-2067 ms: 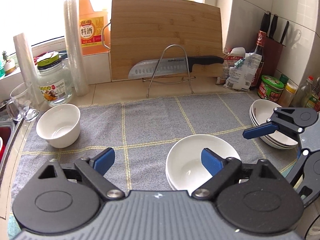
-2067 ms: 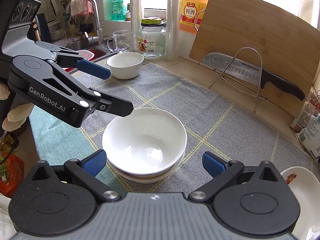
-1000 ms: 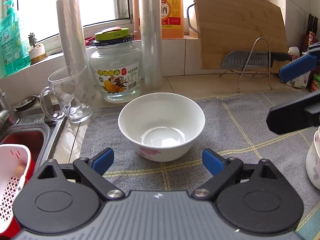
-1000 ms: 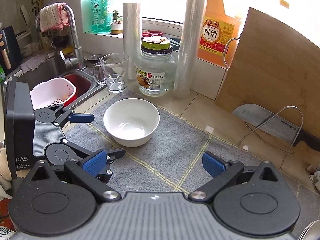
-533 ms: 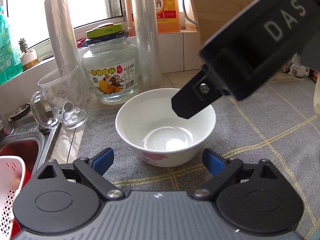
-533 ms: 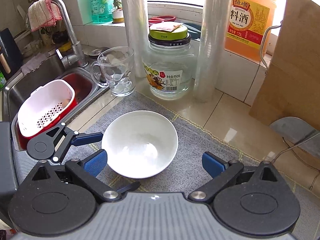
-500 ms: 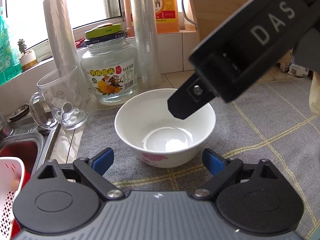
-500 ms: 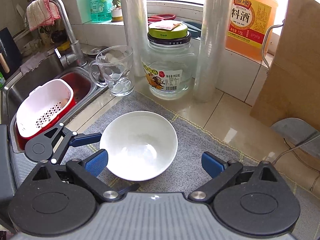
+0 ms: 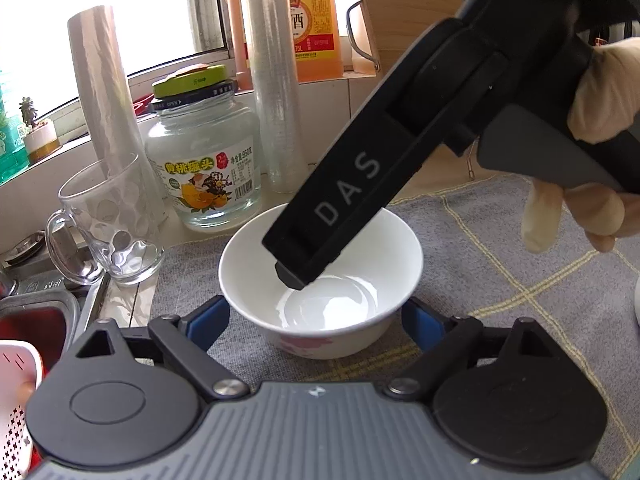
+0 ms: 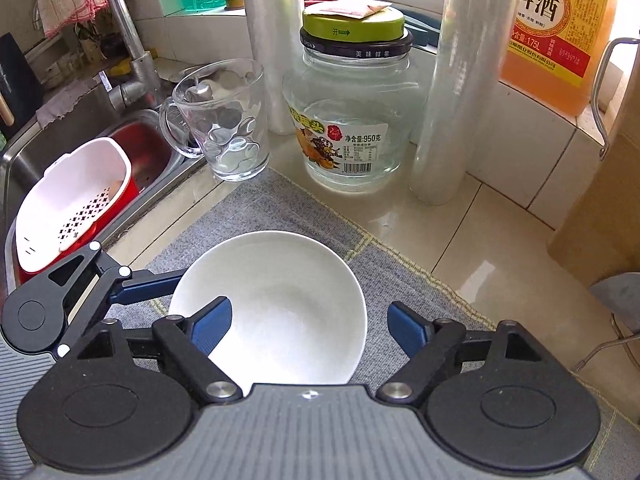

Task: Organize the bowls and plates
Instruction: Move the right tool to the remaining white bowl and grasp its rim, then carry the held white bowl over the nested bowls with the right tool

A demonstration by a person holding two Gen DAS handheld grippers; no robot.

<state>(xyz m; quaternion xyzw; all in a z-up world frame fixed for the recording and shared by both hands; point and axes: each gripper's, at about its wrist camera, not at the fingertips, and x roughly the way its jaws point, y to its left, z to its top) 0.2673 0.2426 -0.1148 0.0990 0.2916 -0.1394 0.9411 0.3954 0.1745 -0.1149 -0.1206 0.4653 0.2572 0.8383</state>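
White glazed bowl (image 10: 276,308) on the grey woven mat (image 10: 280,208), both my tools at it.
Right tool (image 10: 310,330) closing: one pad inside, one outside the rim, not yet pinching; left tool (image 9: 316,318) wide, straddling the base, narrowing. Next: firm grip, lift. Behind: glass mug (image 10: 220,120), jar (image 10: 352,120).

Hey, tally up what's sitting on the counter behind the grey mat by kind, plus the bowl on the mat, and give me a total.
White bowl: 1
Glass mug: 1
Glass jar with a green lid: 1
Cling film rolls: 2
Orange cooking wine jug: 1
Total: 6
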